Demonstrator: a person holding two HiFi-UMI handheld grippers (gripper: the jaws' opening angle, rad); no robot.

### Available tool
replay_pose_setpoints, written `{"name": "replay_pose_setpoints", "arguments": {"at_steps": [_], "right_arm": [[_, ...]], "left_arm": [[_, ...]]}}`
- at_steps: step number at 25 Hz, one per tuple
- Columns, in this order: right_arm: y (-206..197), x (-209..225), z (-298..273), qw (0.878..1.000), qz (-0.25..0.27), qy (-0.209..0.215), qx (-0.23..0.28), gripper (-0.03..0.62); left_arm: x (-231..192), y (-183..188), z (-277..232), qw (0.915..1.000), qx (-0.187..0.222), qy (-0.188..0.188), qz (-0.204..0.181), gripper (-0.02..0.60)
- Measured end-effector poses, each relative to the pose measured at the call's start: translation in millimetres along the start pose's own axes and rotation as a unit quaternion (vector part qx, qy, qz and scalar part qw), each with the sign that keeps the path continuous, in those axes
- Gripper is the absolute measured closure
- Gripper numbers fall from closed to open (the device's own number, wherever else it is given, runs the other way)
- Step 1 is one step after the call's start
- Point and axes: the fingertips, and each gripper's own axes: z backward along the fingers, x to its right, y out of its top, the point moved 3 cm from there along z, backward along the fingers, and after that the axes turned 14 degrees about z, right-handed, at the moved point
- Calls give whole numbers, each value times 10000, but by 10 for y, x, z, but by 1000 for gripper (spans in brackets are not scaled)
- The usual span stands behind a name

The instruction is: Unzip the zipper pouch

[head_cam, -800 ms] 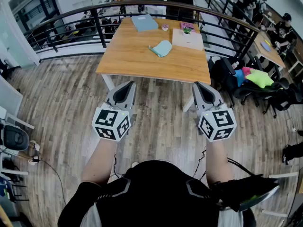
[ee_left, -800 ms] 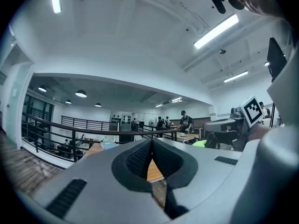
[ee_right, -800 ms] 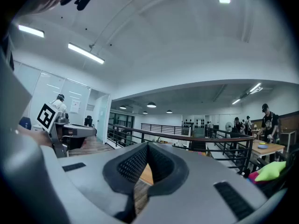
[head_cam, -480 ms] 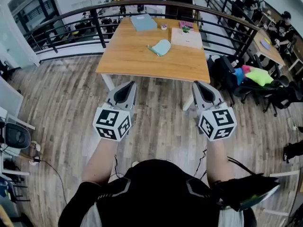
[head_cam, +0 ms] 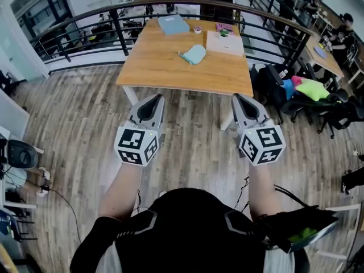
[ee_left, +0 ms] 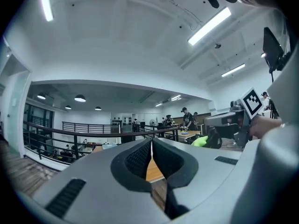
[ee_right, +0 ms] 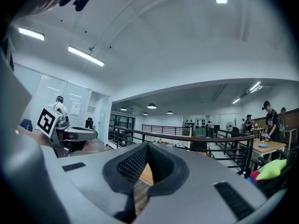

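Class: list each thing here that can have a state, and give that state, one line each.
Left gripper: shut, empty, level, short of the table.
Right gripper: shut, empty, level, short of the table.
Zipper pouch: lying on the table, untouched; zip too small to read.

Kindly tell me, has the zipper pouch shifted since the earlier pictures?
No: the zipper pouch lies where it did on the table, just as far from the blue folder.

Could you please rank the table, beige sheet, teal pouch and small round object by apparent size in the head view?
Largest to smallest:
1. table
2. beige sheet
3. teal pouch
4. small round object
The sheet lies farther back yet looks bigger.
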Motion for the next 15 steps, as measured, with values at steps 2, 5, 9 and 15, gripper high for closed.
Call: {"name": "replay_pose_setpoints", "arguments": {"at_steps": [2, 5, 9, 15], "right_arm": [[-1, -5, 9, 10000, 5, 8, -4, 583], [-23, 28, 43, 10000, 22, -38, -50, 569], [-55, 96, 79, 10000, -76, -12, 10, 472], [-96, 165, 97, 9998, -175, 29, 60, 332]], "left_arm": [[1, -16, 3, 10000, -33, -30, 68, 549], [19, -21, 15, 10000, -31, 9, 44, 549], [61, -18, 1, 9999, 7, -56, 106, 434], [91, -45, -13, 9999, 12, -38, 143, 319]]}}
